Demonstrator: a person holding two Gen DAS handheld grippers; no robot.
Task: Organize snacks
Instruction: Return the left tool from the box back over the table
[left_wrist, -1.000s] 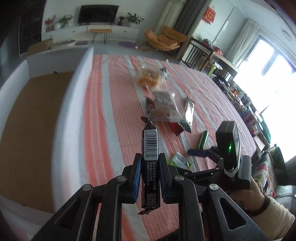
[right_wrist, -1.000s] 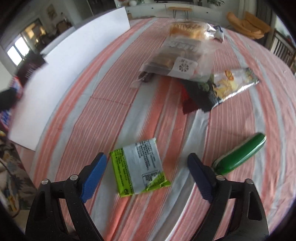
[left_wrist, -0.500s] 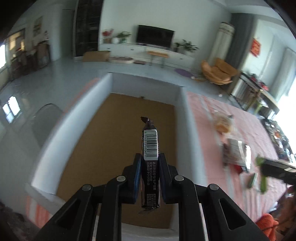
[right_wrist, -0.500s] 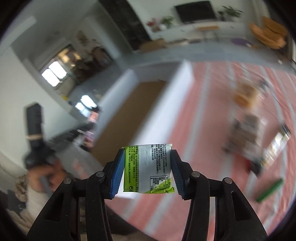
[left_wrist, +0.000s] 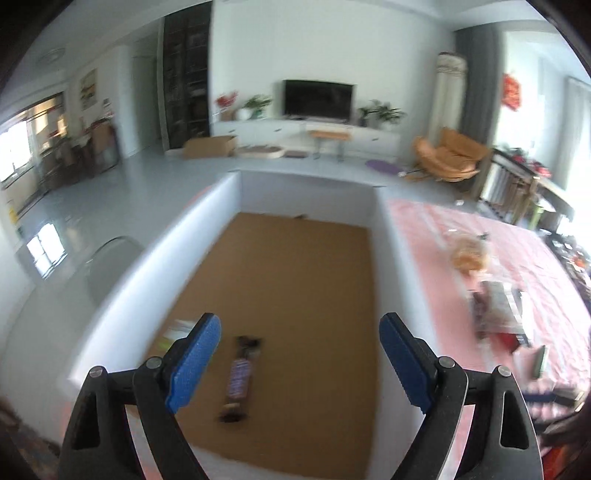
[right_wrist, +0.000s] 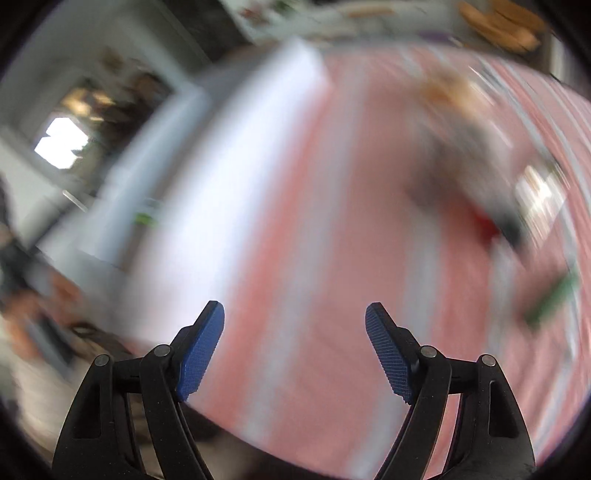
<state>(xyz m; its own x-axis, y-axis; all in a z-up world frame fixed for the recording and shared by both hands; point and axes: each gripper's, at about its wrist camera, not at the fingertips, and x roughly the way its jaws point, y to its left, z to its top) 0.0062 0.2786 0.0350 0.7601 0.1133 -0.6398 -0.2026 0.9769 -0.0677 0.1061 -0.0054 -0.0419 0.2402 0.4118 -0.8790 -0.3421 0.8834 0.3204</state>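
My left gripper (left_wrist: 299, 325) hangs over the white-walled box (left_wrist: 388, 266), and its jaws are opening with nothing pressed between them. Below it a dark snack bar (left_wrist: 240, 376) lies on the box's brown floor. A blurred green-and-white packet (left_wrist: 177, 328) shows by the left fingertip, also inside the box. My right gripper (right_wrist: 294, 308) is over the striped tablecloth (right_wrist: 332, 258) beside the box wall (right_wrist: 221, 177). Its jaws are opening and hold nothing. The right wrist view is heavily blurred.
More snacks lie on the pink striped cloth to the right of the box: a bread bag (left_wrist: 469, 254), a clear packet pile (left_wrist: 498, 310) and a green bar (right_wrist: 550, 299). A living room with a TV and an orange chair lies beyond.
The left gripper swung from the table to over the box and let go of the dark bar, which now lies inside. The right gripper lifted the green packet, then released it and stands empty.
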